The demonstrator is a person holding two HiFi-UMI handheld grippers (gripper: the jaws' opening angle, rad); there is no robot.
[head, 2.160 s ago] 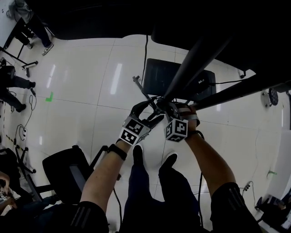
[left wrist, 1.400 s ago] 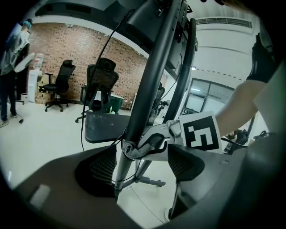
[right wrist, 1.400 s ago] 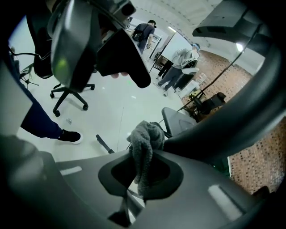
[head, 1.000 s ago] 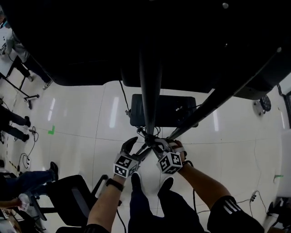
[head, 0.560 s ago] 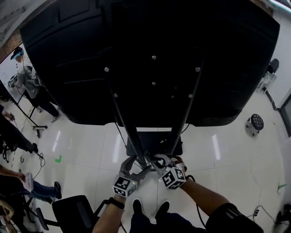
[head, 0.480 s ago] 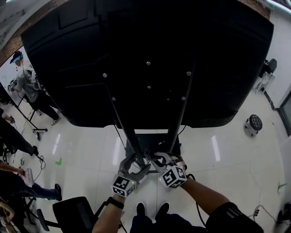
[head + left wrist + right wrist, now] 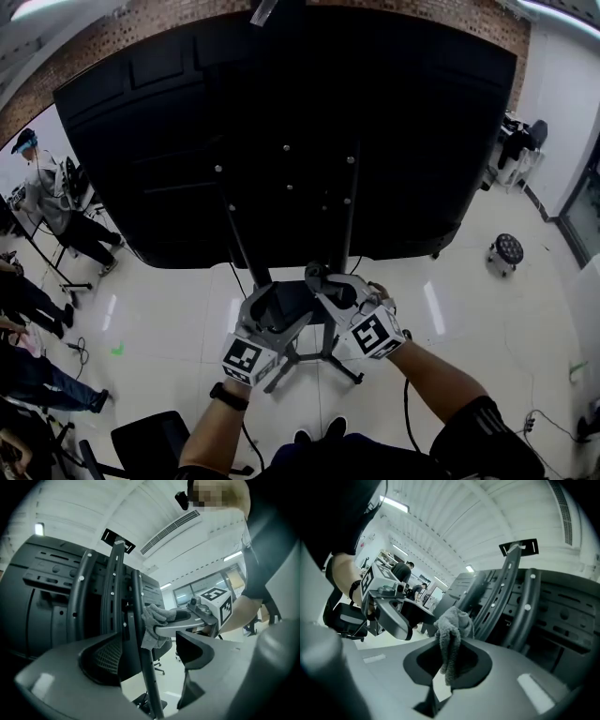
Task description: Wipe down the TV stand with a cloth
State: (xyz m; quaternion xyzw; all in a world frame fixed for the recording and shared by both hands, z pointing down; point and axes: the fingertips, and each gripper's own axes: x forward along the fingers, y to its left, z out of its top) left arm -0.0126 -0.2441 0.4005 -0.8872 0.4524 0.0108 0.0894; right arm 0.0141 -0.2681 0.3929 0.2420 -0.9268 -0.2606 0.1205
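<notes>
**Both grippers further up the TV stand now, cloth on a post**

Compared to half a second back: a lot more of the TV [image 7: 281, 122] in the head view, plus a strip of brick wall [image 7: 441, 14] along the top, not in frame before. Feet of the TV stand [image 7: 323, 354] now in plain sight on the white floor [image 7: 169, 309]. Two seconds back, both grippers down low by the base; now clearly higher up the posts.

Left gripper [image 7: 272, 305]: jaws well apart, one thin post of the stand running up between them. Can't tell whether touching or not. Right gripper [image 7: 317, 277]: clamped tight on a grey cloth [image 7: 451, 637], bunched up above the jaws and hanging down through the hollow between them. From the left gripper view, cloth pressed right up against that same post, just above the left jaws.

Counting up:
- two grippers, side by side and close together
- one cloth
- one TV
- two posts [image 7: 239, 246] on the stand in the head view
- one round stool [image 7: 507, 248] off to the right
- one black chair [image 7: 150, 441] at bottom left
- one person in a cap [image 7: 42, 192] at the left edge, well away from the stand, with bits of others below
</notes>
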